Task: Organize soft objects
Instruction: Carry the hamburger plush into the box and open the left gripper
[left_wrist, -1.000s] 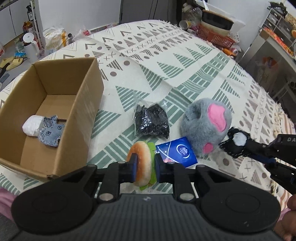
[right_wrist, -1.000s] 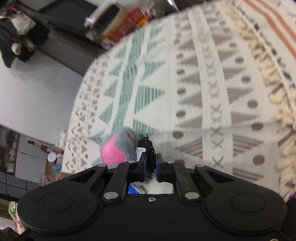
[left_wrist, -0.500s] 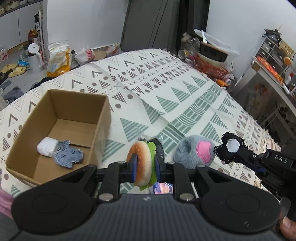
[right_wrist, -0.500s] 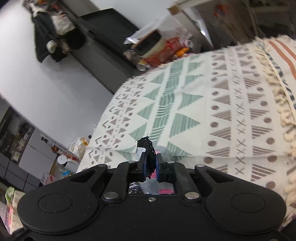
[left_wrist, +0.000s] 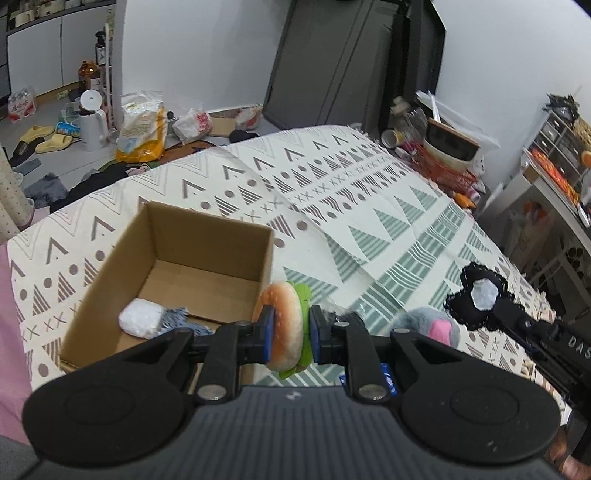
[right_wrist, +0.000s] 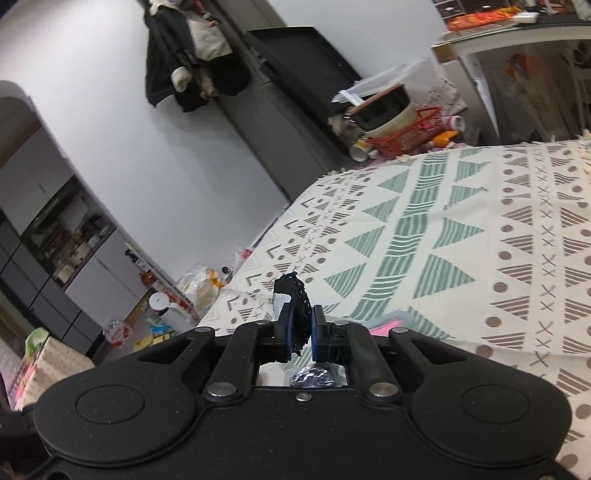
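**Both claws hold soft toys above the patterned cloth**

Left wrist view: the left claw (left_wrist: 287, 334) is clenched on a plush burger (left_wrist: 283, 325), its blue pads pressing the bun from both sides, with the green lettuce edge showing on the right. The burger hangs in the air near the right wall of the cardboard box (left_wrist: 110, 266), which stands open on the patterned cloth (left_wrist: 369, 206). Inside the box, on its floor near the front, lie a white bundle (left_wrist: 140, 323) and a blue denim piece (left_wrist: 181, 319), touching each other. To the right, low on the cloth, lies a grey plush with a pink patch (left_wrist: 432, 326), partly hidden behind the claw. A blue packet (left_wrist: 387, 373) peeks out below the right finger. Farther right, the right claw (left_wrist: 495, 314) reaches in from the edge of the frame, gripping a black lace-edged pad with a white centre (left_wrist: 478, 295) and holding it above the cloth. Beyond the cloth, bags, bottles and slippers lie on the floor.

Right wrist view: the right claw (right_wrist: 300, 330) is closed on the same black lace-edged pad (right_wrist: 291, 299), seen edge-on and standing up between the blue pads. Just behind the fingers a strip of the grey and pink plush (right_wrist: 388, 322) shows on the cloth (right_wrist: 480, 258). A dark coat (right_wrist: 192, 51) hangs on the wall in the background.
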